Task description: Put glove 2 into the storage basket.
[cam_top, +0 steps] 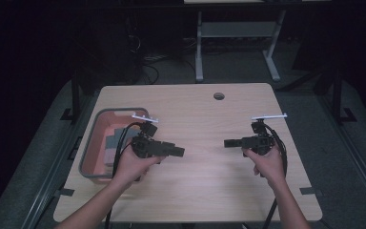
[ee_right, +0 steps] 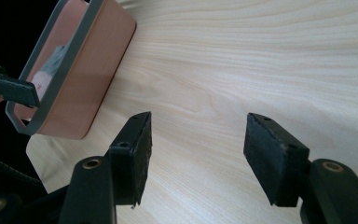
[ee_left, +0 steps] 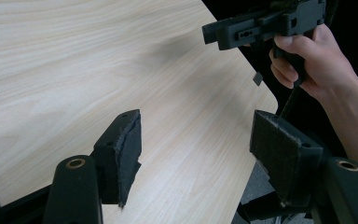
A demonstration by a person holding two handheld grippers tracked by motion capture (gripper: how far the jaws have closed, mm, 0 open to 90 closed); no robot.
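Note:
I hold both grippers just above a light wooden table (cam_top: pixel 205 119), pointing at each other across its middle. My left gripper (cam_top: pixel 180 151) is beside a pink bin. In the left gripper view its padded jaws (ee_left: pixel 196 154) stand wide apart, with bare tabletop between them. My right gripper (cam_top: pixel 227 142) is on the right half of the table. In the right gripper view its jaws (ee_right: pixel 198 154) are also open and hold nothing. The left gripper view also shows the right gripper (ee_left: pixel 261 25) in a hand at the top right.
The pink bin with a grey rim (cam_top: pixel 100 138) sits at the table's left edge and holds some flat grey pieces (cam_top: pixel 114 140). Seen from the right gripper, the bin (ee_right: pixel 84 70) lies at the upper left. A round hole (cam_top: pixel 218 96) is near the table's far edge. Dark floor surrounds the table.

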